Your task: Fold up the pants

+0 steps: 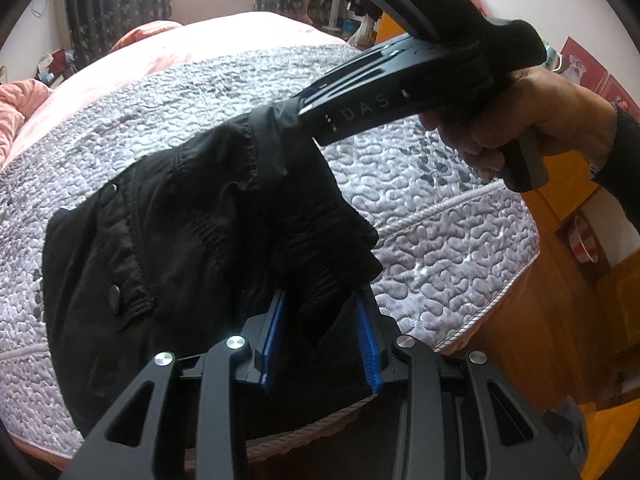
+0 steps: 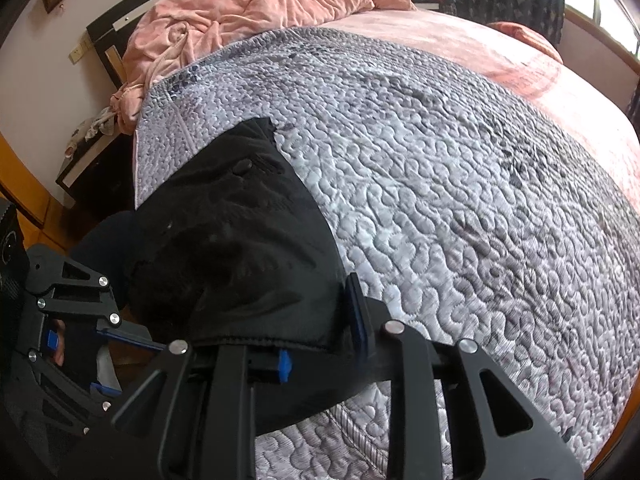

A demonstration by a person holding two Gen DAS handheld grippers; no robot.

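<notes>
Black pants [image 1: 180,220] hang bunched over the near edge of a grey quilted bedspread [image 1: 420,200]. My left gripper [image 1: 320,308] is shut on a fold of the waistband, with black cloth filling the gap between its blue pads [image 1: 366,340]. My right gripper [image 1: 298,114], held by a hand [image 1: 520,120], comes in from the upper right and its tip is buried in the other end of the waistband. In the right wrist view the pants [image 2: 240,240] lie across my right gripper [image 2: 320,332], pinched at a blue pad [image 2: 356,312]. The left gripper [image 2: 100,340] shows at the lower left.
A crumpled pink duvet [image 2: 260,8] lies at the head of the bed, with pink sheet [image 2: 540,64] beyond the grey bedspread [image 2: 440,200]. A dark nightstand [image 2: 92,164] stands beside the bed. Orange wooden floor [image 1: 560,320] lies to the right, and dark curtains [image 1: 116,4] hang at the far wall.
</notes>
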